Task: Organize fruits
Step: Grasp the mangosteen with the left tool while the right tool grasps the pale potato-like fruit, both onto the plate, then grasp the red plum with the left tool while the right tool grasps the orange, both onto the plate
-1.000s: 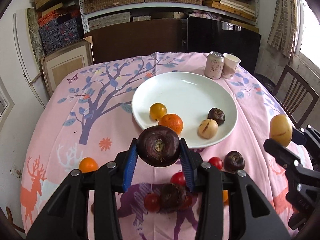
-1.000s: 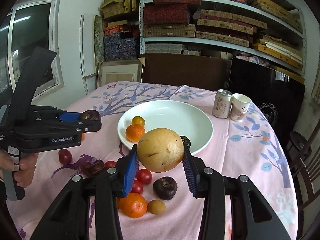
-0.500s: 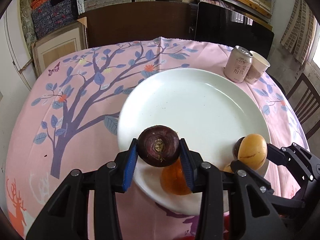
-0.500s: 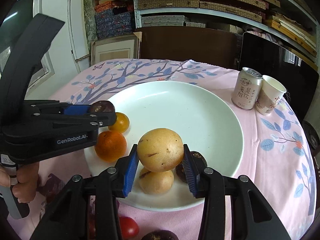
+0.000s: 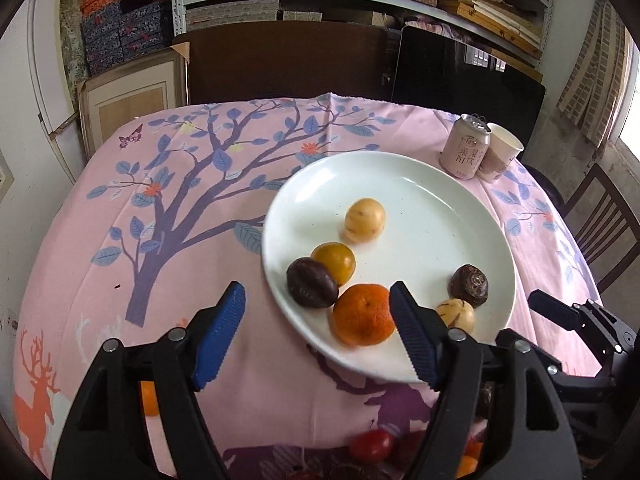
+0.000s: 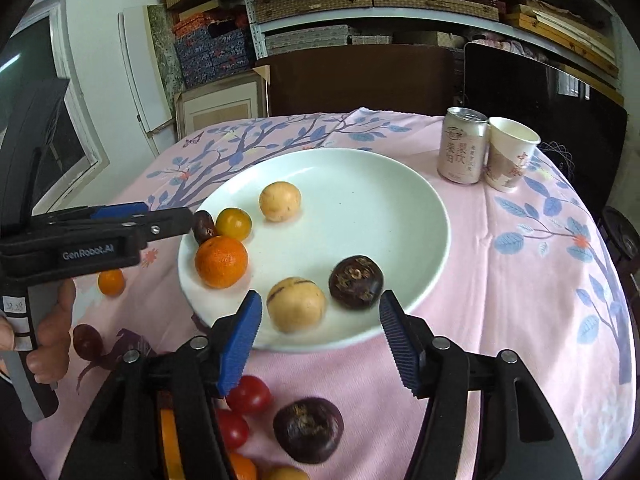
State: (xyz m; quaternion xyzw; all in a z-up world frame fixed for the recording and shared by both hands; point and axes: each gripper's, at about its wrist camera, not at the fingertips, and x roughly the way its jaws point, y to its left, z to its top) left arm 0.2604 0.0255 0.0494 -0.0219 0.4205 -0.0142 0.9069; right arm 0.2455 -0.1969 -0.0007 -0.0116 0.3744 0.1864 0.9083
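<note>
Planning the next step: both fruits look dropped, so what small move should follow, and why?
Probably draw the right claw back toward the dark fruit on the cloth. Both claws have just been opening and hold nothing; the plate has six fruits.

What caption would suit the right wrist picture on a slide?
Open right claw hovers over a white plate holding six fruits, more fruit waiting on the pink tablecloth.
</note>
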